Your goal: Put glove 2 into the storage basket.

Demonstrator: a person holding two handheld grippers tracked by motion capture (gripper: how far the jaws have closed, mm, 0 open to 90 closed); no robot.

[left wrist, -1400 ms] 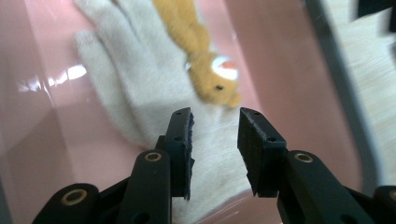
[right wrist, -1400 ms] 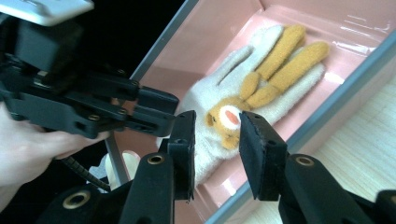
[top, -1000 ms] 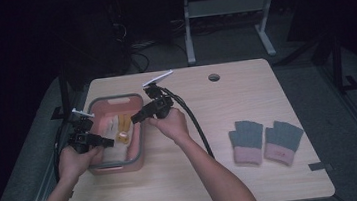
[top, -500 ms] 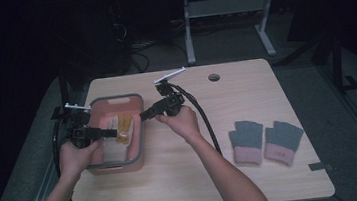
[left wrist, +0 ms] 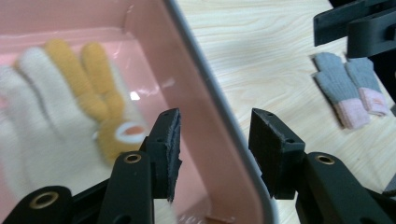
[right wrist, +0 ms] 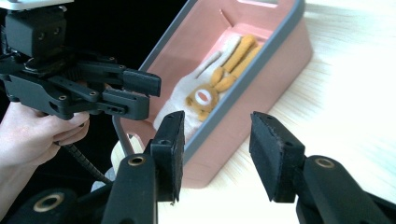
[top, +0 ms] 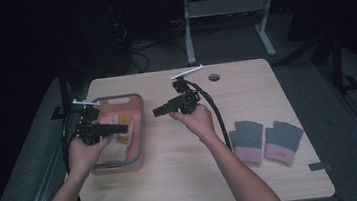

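Your left hand-held gripper (top: pixel 119 129) hovers over the bin (top: pixel 140 134) with its jaws apart and nothing between them; in the left gripper view the bin's grey rim (left wrist: pixel 219 121) runs up between the two jaws. Just beyond the inner jaw, inside the bin, lies a cream and orange glove (left wrist: pixel 70 102), flat on the bin floor.

Your right hand-held gripper (top: pixel 160 111) is held above the bare tabletop (top: pixel 184 170) beside the bin, jaws also apart and empty, pointing toward the left one.

The glove looks knitted: expect it to be light, soft and limp, and to sag when lifted. Grip a bunched fold at the cuff or palm, not a single finger.

Well away on your right side, a grey pair (top: pixel 266 139) lies on the tabletop.
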